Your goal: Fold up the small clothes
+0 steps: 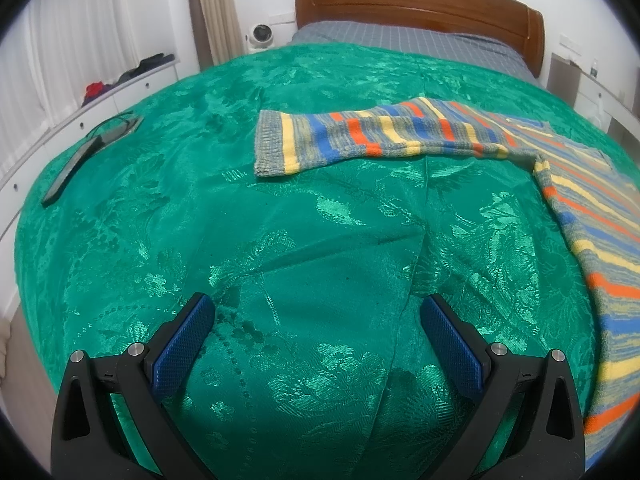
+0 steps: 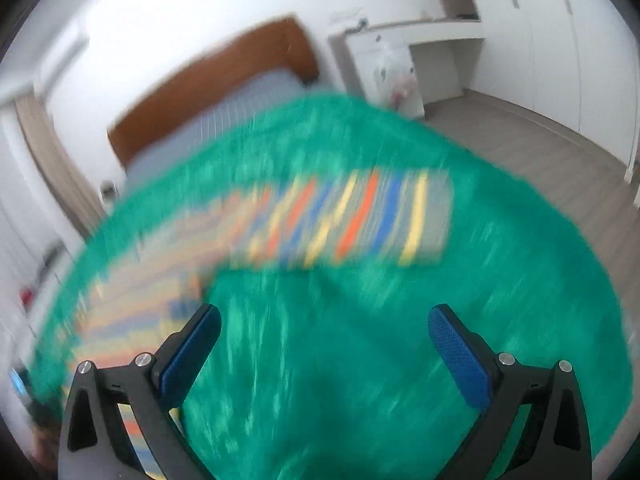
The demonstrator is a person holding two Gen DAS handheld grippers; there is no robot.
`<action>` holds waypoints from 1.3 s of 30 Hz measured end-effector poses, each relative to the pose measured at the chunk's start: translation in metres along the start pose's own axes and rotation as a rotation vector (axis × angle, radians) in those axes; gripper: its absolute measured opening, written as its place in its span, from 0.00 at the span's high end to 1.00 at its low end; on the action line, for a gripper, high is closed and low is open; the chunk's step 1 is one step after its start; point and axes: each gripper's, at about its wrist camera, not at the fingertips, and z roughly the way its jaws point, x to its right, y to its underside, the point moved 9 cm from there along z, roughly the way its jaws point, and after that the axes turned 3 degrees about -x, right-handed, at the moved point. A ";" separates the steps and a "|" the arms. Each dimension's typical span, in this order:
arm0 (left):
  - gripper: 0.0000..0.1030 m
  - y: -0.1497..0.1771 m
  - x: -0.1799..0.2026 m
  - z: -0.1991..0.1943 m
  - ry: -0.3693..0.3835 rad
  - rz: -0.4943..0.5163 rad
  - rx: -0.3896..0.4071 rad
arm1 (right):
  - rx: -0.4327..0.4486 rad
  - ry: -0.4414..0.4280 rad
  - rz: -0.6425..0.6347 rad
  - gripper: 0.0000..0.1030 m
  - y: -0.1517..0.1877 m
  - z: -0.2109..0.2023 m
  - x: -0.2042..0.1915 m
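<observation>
A small striped knit sweater (image 1: 400,132) in blue, orange, yellow and grey lies flat on a green bedspread (image 1: 280,240). In the left wrist view one sleeve stretches left across the bed and the body runs down the right edge. My left gripper (image 1: 318,312) hovers open over bare bedspread, short of the sleeve, with nothing between its fingers. The right wrist view is motion-blurred. It shows the sweater's (image 2: 344,220) other sleeve ahead and the body to the left. My right gripper (image 2: 324,322) is open and empty above the bedspread (image 2: 360,360).
A dark flat device with a cable (image 1: 80,156) lies near the bed's left edge. A wooden headboard (image 1: 420,4) and grey sheet are at the far end. White drawers (image 1: 100,104) line the left wall. Wood floor (image 2: 540,160) and white cabinets lie to the right of the bed.
</observation>
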 end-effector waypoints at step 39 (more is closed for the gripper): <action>0.00 -0.001 0.003 -0.001 -0.019 -0.002 0.013 | -0.278 -0.246 -0.361 0.97 -0.078 0.108 -0.308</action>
